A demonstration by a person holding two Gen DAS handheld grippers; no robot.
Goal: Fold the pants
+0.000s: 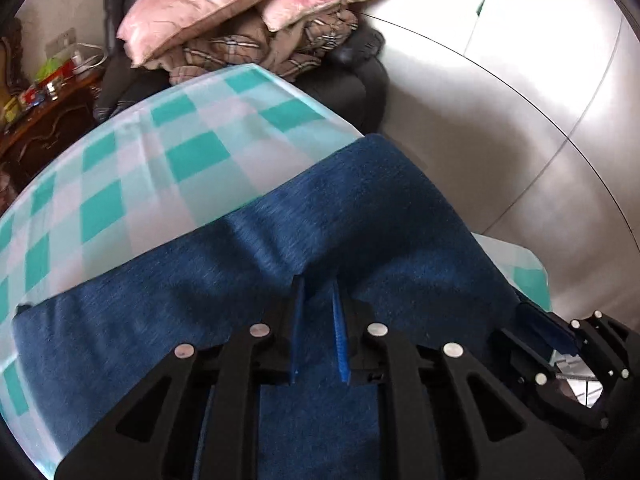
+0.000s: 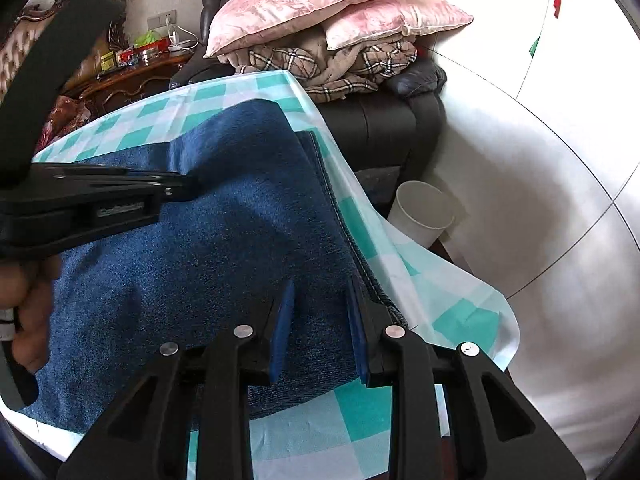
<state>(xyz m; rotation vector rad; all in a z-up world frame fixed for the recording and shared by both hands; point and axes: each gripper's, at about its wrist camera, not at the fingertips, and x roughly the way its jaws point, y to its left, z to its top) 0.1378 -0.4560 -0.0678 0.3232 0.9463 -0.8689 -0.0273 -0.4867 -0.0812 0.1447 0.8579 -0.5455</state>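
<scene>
Two grippers sit over the blue pants [image 2: 208,216], which lie spread on the desk [image 1: 120,184] with its green and white checked cloth. The pants cover most of the cloth, and one stitched edge runs close to the desk's far side, next to the white cup [image 2: 422,210] on the floor.

The left gripper [image 1: 320,320] is low over the middle of the pants. Its blue fingers [image 1: 298,320] are a little apart, with denim showing in the gap between them. They do not seem to be pinching anything.

The right gripper [image 2: 322,320] is near the stitched edge of the pants. Its fingers [image 2: 282,328] are also a little apart, with blue cloth seen between them and nothing squeezed.

Behind the desk is a dark chair [image 2: 380,128]. On the chair are pink pillows [image 2: 328,4] stacked on top of a checked blanket [image 2: 320,64].
</scene>
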